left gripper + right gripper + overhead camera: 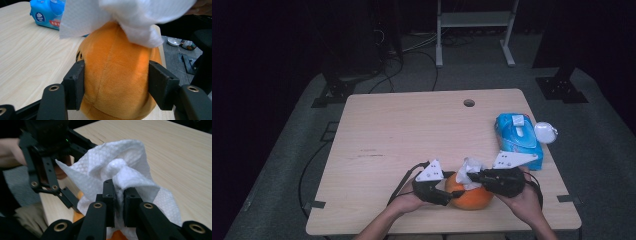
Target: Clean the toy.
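Note:
An orange plush toy (472, 196) sits near the front edge of the wooden table (402, 130). My left gripper (451, 196) comes at it from the left, and its jaws press into both sides of the plush (115, 75). A crumpled white tissue (469, 167) lies on top of the toy. My right gripper (474, 176) reaches in from the right and is shut on a bunched fold of the tissue (120, 157), with the jaws (119, 195) nearly together. In the left gripper view the tissue (130, 15) drapes over the toy's top.
A blue pack of wipes (518, 137) lies at the table's right edge, with a small white round object (545, 132) beside it. The pack (46, 15) also appears beyond the toy. A cable hole (469, 103) is near the far edge. Both hands rest at the front edge.

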The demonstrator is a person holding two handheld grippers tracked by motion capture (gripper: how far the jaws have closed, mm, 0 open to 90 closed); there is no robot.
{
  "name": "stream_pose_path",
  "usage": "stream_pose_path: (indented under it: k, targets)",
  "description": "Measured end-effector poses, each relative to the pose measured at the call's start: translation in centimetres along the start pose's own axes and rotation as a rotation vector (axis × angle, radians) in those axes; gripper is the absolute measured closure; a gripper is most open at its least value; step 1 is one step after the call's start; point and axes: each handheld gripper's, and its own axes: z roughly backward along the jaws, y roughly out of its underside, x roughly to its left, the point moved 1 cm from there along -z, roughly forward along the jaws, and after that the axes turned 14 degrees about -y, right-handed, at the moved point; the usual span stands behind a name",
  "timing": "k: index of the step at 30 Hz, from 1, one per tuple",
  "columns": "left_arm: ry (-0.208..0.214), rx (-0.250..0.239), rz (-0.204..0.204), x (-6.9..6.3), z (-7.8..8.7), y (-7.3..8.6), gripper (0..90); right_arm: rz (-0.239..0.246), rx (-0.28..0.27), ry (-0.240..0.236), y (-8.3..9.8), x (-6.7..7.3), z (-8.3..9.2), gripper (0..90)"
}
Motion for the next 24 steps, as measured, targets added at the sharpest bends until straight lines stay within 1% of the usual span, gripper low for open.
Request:
stream_pose_path:
  k: [2,3,4,5,6,7,8,9,10,12,13,14,16,17,18,19,20,21,22,23,24]
  targets:
    - [-0.002,0.001,0.005,0.2,0.1,0.0,37.5,-0.011,-0.008,0.007,0.3,-0.5,0.3,81.3]
    - [-0.002,0.001,0.005,0.2,0.1,0.0,37.6,-0.011,-0.008,0.007,0.3,-0.5,0.3,81.3]
    - [0.003,-0.004,0.014,0.3,0.2,0.0,37.7,-0.036,-0.012,0.032,0.7,-1.2,0.7,81.3]
    - [0.003,-0.004,0.014,0.3,0.2,0.0,37.8,-0.036,-0.012,0.032,0.7,-1.2,0.7,81.3]
    - [0.002,-0.012,0.02,0.2,0.2,-0.2,37.9,-0.052,-0.036,0.035,0.8,-1.3,1.0,81.5]
    - [0.002,-0.012,0.02,0.2,0.2,-0.2,38.1,-0.052,-0.036,0.035,0.8,-1.3,1.0,81.5]
    - [0.004,-0.025,0.014,0.1,0.4,-0.5,38.4,-0.037,-0.056,0.025,0.3,-0.7,1.0,81.5]
    - [0.001,-0.037,0.02,0.1,0.5,-0.7,38.9,-0.02,-0.064,0.015,0.0,-0.3,0.9,81.6]
    - [0.001,-0.047,0.022,0.1,0.6,-0.9,39.4,0.0,-0.066,0.016,-0.3,0.1,0.8,81.5]
    - [0.0,-0.062,0.033,0.2,1.0,-1.2,40.0,0.014,-0.071,0.008,-0.8,0.8,0.6,81.5]
    - [0.0,-0.062,0.033,0.2,1.0,-1.2,40.1,0.014,-0.071,0.008,-0.8,0.8,0.6,81.5]
    - [-0.005,-0.072,0.037,0.3,1.2,-1.3,40.2,0.03,-0.065,0.015,-1.0,1.0,0.4,81.5]
    - [-0.008,-0.064,0.029,0.5,1.3,-1.1,40.0,0.012,-0.049,0.016,-0.6,0.7,0.2,81.4]
    - [-0.008,-0.064,0.029,0.5,1.3,-1.1,39.3,0.0,-0.04,0.005,-0.3,0.4,0.0,81.4]
    - [0.002,-0.061,0.033,0.5,1.0,-0.8,37.6,-0.016,-0.027,-0.007,0.0,0.1,-0.1,81.4]
    - [0.015,-0.06,0.045,0.6,0.9,-0.7,34.2,-0.019,-0.014,-0.007,0.3,-0.2,-0.2,81.5]
    - [0.023,-0.065,0.047,0.8,0.8,-0.6,30.2,-0.027,-0.004,-0.008,0.7,-0.5,-0.3,81.6]
    - [0.023,-0.065,0.047,0.8,0.8,-0.6,26.1,-0.027,-0.004,-0.008,0.7,-0.5,-0.3,81.6]
    - [0.026,-0.075,0.052,1.1,0.6,-0.4,20.6,-0.045,0.001,-0.014,1.2,-1.0,-0.2,81.7]
    - [0.026,-0.075,0.052,1.1,0.6,-0.4,16.8,-0.045,0.001,-0.014,1.2,-1.0,-0.2,81.7]
    - [0.038,-0.081,0.061,1.5,0.4,0.2,15.1,-0.064,0.003,-0.014,1.4,-1.5,0.3,81.5]
